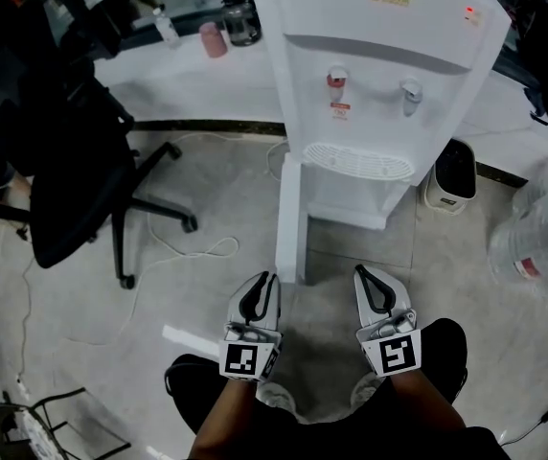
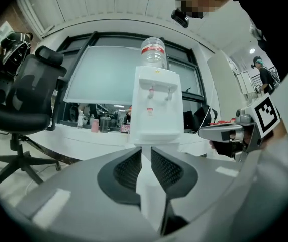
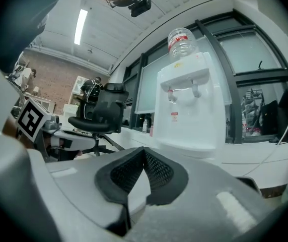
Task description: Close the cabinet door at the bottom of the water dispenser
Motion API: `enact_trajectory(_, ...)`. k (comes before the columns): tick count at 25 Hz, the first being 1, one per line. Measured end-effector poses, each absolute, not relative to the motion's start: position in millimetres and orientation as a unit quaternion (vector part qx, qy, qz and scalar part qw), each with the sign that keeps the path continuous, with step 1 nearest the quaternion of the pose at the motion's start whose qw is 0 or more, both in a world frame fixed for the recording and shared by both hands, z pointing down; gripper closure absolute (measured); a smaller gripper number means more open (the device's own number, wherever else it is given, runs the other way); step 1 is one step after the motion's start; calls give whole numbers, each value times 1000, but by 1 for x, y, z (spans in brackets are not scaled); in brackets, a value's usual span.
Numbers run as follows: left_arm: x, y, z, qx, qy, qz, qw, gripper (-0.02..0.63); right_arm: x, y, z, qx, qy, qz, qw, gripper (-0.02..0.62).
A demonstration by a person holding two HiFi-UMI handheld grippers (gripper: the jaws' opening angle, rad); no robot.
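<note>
The white water dispenser stands ahead on the tiled floor, with a bottle on top in both gripper views. Its bottom cabinet door hangs open, edge-on, pointing toward me. My left gripper is low, just short of the door's near edge and slightly to its left. Its jaws stand a narrow gap apart, and the door's white edge shows through that gap with nothing pressed. My right gripper hovers right of the door, facing the open cabinet, its tips closed together and empty.
A black office chair sits at the left, with a white cable looping on the floor beside it. A small white appliance and large clear water bottles stand to the right of the dispenser. A white counter runs behind.
</note>
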State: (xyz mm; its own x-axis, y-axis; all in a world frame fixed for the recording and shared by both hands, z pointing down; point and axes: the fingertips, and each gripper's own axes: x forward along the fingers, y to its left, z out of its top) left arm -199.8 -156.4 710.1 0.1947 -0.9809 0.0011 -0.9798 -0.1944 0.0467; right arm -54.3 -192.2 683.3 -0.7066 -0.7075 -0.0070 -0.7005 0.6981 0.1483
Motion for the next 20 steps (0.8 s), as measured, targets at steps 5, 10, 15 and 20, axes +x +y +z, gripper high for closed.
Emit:
enact_trajectory(5,-194,-154,733,779,-626,-7,24,366,-54,-197,694,395,-916,-64,25,569)
enact_trajectory(10,-178,-157,749,794,-606,27,45,286,-54,-195,692,392,-917,-67,19,566)
enact_trajectory(15,-176,-162,775,791,-605,51,69,265,-53,-197,693,393,-917,-67,15,563)
enact_trajectory(20,-170,-166,787,794,-599,67,80,267,-54,-198,705,386,-919,-71,32,561)
